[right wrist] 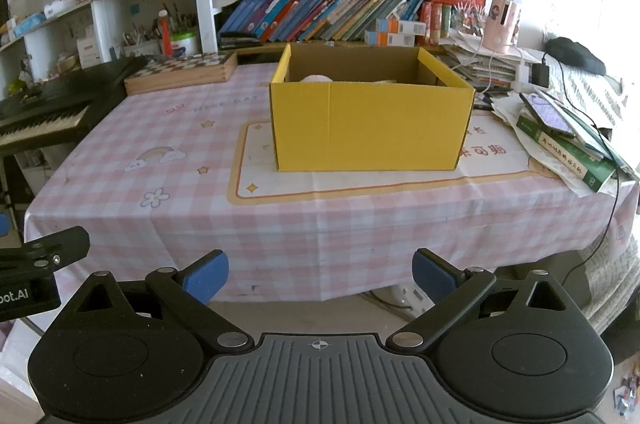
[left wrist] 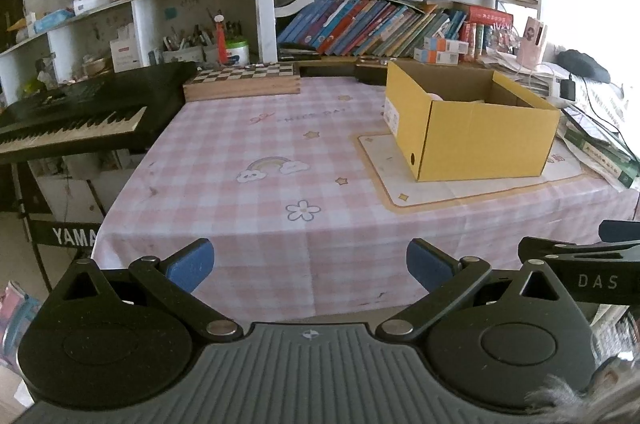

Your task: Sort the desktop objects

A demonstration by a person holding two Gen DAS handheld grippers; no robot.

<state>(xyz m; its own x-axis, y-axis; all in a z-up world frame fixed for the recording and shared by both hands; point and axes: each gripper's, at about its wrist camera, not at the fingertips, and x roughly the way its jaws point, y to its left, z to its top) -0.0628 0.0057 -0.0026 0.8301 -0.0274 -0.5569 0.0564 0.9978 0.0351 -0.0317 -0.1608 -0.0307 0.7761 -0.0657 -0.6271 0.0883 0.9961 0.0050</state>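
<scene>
A yellow cardboard box (left wrist: 472,128) stands open on a cream mat on the pink checked tablecloth (left wrist: 256,184). It also shows in the right wrist view (right wrist: 372,128), with a pale rounded object (right wrist: 316,78) just visible inside. My left gripper (left wrist: 310,266) is open and empty, held off the table's front edge. My right gripper (right wrist: 320,276) is open and empty, also in front of the table edge, facing the box. Each gripper shows at the other view's side edge.
A black keyboard (left wrist: 76,120) stands left of the table. A wooden chessboard box (left wrist: 244,82) lies at the back. Stacked books and papers with a phone (right wrist: 560,140) and cables crowd the right edge. Bookshelves rise behind.
</scene>
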